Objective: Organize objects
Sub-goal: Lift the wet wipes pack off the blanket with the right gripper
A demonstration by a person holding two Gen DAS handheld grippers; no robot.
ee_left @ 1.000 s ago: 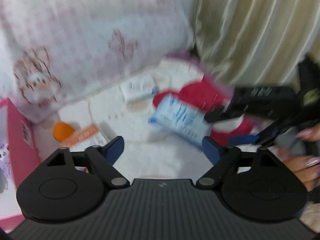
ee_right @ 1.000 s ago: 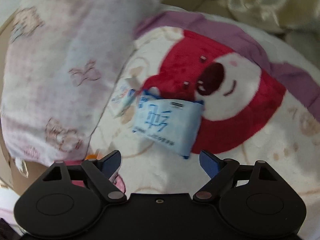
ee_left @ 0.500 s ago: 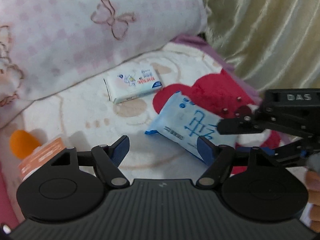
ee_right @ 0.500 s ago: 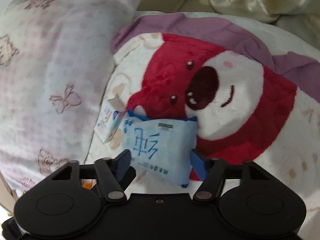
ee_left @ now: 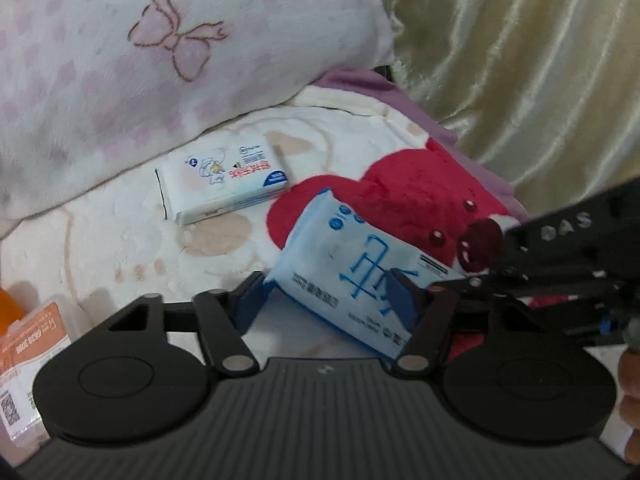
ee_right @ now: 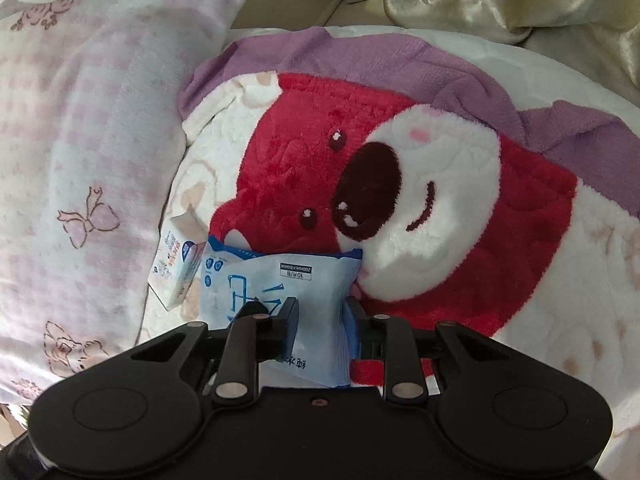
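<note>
Wipes in a soft pale-blue plastic pack [ee_right: 276, 292] lie on the fleece blanket, against the left edge of its big red bear face [ee_right: 360, 184], and where both claws stood wide above it a second ago, the right gripper [ee_right: 320, 318] is now closing and already pinches the pack's near end. The left gripper [ee_left: 326, 300] has dropped in too, its half-narrowed jaws closing about the pack's other end. Likely a two-handed lift comes next, while the small white tissue pack [ee_left: 224, 184] waits farther left of the bear.
</note>
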